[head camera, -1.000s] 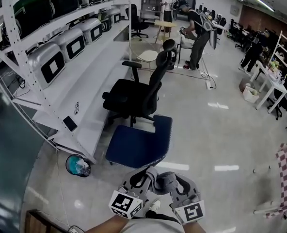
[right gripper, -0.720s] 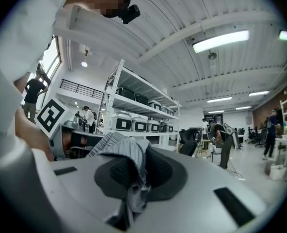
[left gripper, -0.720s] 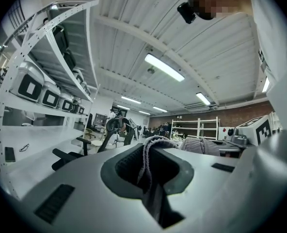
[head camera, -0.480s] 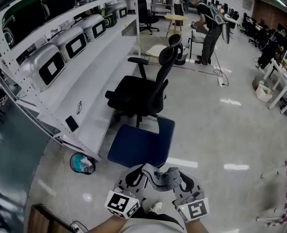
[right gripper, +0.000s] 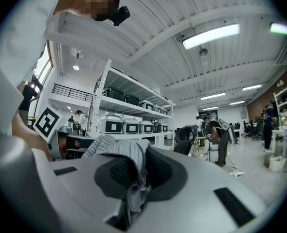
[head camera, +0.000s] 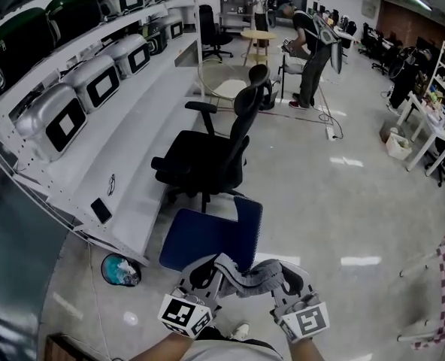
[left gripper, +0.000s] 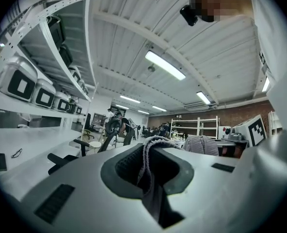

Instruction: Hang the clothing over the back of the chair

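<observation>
Room: big workshop with a glossy pale floor (head camera: 343,201); white shelving (head camera: 136,153) along the left carries grey cases (head camera: 57,122).
Blue chair (head camera: 204,235): just ahead of both grippers, with its back rising on the seat's right side in the head view.
Black chair (head camera: 200,156): beyond the blue one, close to the shelving.
Clothing (head camera: 251,277): grey, bunched, held in the air between the two grippers at the near end of the blue chair's back; whether it touches the back I cannot tell.
Left gripper (head camera: 207,271): jaws nearly together, pinching one end of the clothing; a fold stands up between the pads.
Right gripper (head camera: 289,278): jaws clamped on the other end, with cloth spilling over one side.
Bin (head camera: 119,269): teal, on the floor at the foot of the shelving.
Person (head camera: 313,47): far end, bending forward near a round table (head camera: 256,36).
</observation>
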`<state>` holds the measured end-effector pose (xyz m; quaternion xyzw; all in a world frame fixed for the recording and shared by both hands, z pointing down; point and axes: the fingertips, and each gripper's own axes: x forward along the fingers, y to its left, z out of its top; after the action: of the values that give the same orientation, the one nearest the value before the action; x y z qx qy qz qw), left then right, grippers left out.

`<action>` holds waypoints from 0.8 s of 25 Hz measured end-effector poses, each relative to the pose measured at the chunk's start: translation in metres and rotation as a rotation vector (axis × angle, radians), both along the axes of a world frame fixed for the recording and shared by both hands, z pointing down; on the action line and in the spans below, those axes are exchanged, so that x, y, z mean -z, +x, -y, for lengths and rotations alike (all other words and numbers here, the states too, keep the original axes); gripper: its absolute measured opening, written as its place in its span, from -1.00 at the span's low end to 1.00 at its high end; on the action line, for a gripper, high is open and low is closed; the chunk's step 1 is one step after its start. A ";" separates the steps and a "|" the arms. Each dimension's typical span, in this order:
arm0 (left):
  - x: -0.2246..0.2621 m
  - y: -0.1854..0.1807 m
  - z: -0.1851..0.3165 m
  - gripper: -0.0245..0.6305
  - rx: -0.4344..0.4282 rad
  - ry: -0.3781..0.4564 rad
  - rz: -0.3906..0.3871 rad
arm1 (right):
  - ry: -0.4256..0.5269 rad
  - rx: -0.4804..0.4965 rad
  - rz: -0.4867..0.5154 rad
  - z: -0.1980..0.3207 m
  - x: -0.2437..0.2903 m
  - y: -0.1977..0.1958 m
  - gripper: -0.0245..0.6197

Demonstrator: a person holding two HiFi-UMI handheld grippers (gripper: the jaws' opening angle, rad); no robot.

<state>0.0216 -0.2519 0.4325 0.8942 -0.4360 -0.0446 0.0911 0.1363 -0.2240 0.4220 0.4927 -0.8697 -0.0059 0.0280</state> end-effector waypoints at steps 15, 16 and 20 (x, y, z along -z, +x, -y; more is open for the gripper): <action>-0.006 0.013 0.149 -0.81 -0.044 0.039 0.089 | 0.076 -0.151 -0.121 0.138 -0.007 0.038 -0.81; -0.015 0.015 0.159 -0.81 -0.048 0.020 0.101 | 0.055 -0.162 -0.130 0.147 -0.019 0.041 -0.81; -0.067 0.025 0.193 -0.81 -0.074 -0.070 0.169 | -0.053 -0.183 -0.170 0.177 -0.073 0.049 -0.81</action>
<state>0.0465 -0.4446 0.4993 0.9066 -0.4100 0.0498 0.0868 0.1849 -0.4009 0.4954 0.5666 -0.8156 -0.0218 0.1150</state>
